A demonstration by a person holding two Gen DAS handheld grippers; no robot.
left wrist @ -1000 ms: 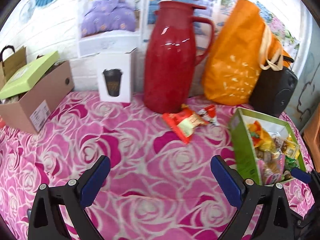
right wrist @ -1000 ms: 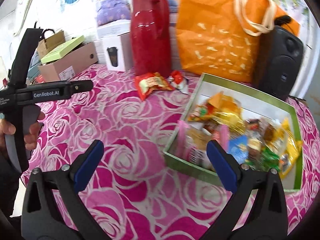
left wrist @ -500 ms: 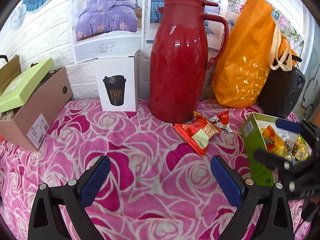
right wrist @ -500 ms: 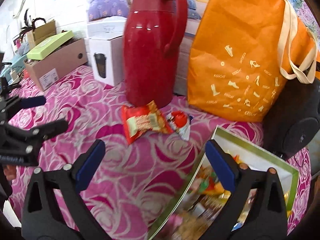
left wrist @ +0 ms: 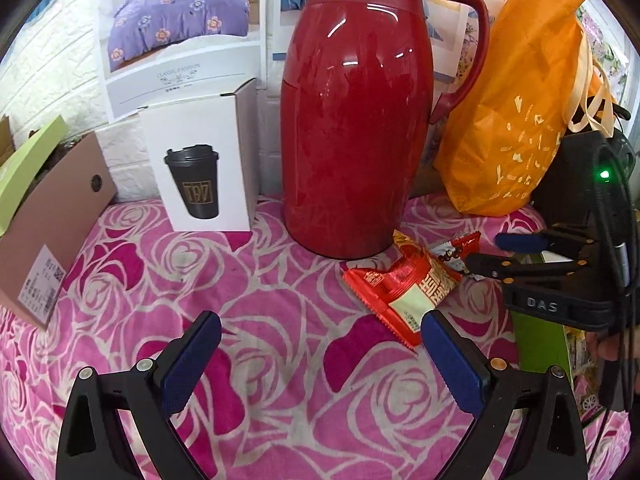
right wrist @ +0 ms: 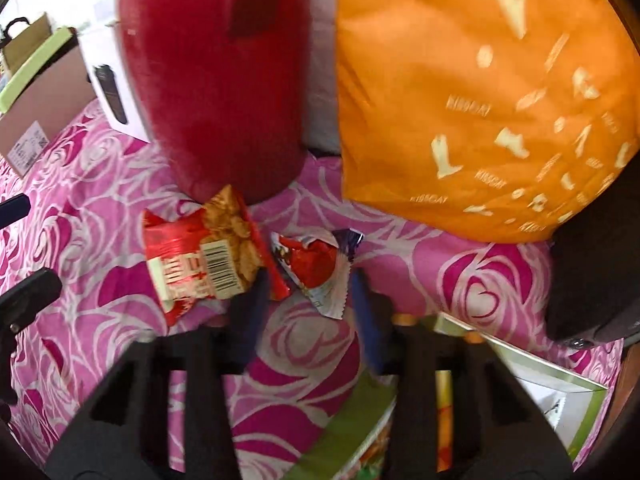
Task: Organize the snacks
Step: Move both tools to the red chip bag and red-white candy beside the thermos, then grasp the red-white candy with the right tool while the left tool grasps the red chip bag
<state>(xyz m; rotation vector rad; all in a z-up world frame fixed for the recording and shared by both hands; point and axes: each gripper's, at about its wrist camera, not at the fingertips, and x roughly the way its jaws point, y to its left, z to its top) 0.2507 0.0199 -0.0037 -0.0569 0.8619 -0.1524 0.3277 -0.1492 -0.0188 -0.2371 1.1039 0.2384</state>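
Two snack packets lie on the pink rose cloth in front of the red jug: a larger red packet and a small red-and-white packet. My right gripper is low over the cloth, its blurred jaws narrowed to either side of the small packet's near end, not clamped on it. My left gripper stands wide open and holds nothing, its right finger just short of the larger packet. The green snack box with several snacks sits at the right.
An orange bag and a black speaker stand behind the box. A white cup carton is left of the jug and a cardboard box sits at the far left. A hand holds the right gripper.
Both grippers have moved forward toward the jug. The right gripper has gone from over the green box to the small packet, and its jaws have narrowed from wide open.
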